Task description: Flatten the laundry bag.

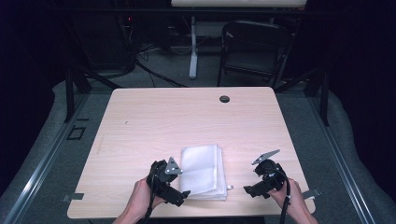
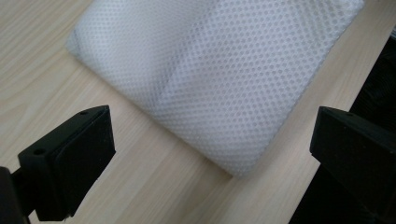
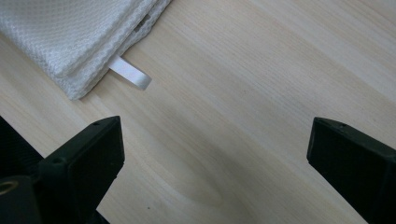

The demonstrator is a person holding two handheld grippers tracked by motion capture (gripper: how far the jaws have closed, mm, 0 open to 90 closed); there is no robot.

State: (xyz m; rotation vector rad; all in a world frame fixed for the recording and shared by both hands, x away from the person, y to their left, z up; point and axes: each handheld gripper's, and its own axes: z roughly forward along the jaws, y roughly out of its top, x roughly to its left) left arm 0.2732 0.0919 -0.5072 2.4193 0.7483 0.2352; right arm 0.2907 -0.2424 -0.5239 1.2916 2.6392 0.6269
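Folded white mesh cloth (image 1: pixel 202 171) lies flat on the light wood table (image 1: pixel 187 116), near the front edge and roughly centred between the two hands. It is folded into a rectangle of several layers, long side running away from the person. A small white loop tag (image 1: pixel 229 188) sticks out from its near right corner and rests on the table. Left gripper (image 1: pixel 183 195) is held in the person's left hand (image 1: pixel 140 198), just beside the cloth's near left corner; from the high view, whether it touches the cloth cannot be told. Left gripper view: fingers (image 2: pixel 70 163) spread wide, nothing between them, the cloth's corner (image 2: pixel 219 88) lying ahead with bare table under the gap. Right gripper (image 1: pixel 250 190) is held in the right hand (image 1: pixel 292 198), to the right of the cloth and apart from it, pointing toward the tag. Right gripper view: fingers (image 3: pixel 84 163) wide apart, empty, bare wood between them; cloth edge (image 3: pixel 70 42) and loop tag (image 3: pixel 130 73) show at upper left, clear of the fingers. Far edge of the table carries a dark round grommet (image 1: pixel 224 99). A black folding chair (image 1: pixel 254 49) stands behind the table on the grey floor.
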